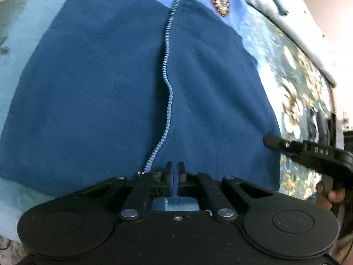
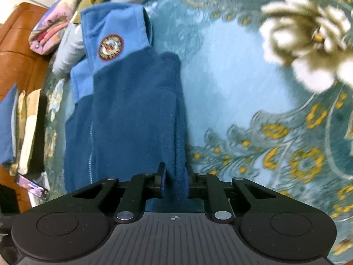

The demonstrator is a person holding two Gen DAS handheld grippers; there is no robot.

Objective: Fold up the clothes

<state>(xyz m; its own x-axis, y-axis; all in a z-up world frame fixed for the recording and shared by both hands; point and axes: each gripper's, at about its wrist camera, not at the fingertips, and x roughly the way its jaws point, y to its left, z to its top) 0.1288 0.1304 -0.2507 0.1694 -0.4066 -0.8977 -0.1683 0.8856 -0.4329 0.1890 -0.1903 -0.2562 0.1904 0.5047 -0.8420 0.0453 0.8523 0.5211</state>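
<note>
Both tongs, left gripper (image 1: 175, 174) and right gripper (image 2: 175, 176), are clamped on a zipped, badge-bearing two-tone blue fleece jacket (image 1: 110, 88) spread across a floral bedspread (image 2: 242, 66).

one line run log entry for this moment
fold clothes | left gripper shut on fleece jacket hem | right gripper shut on jacket side | floral bedspread

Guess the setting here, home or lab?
Likely a home, on a bed or sofa: the blue fleece jacket lies on a floral teal bedspread, with more clothes piled by a brown leather cushion.
</note>
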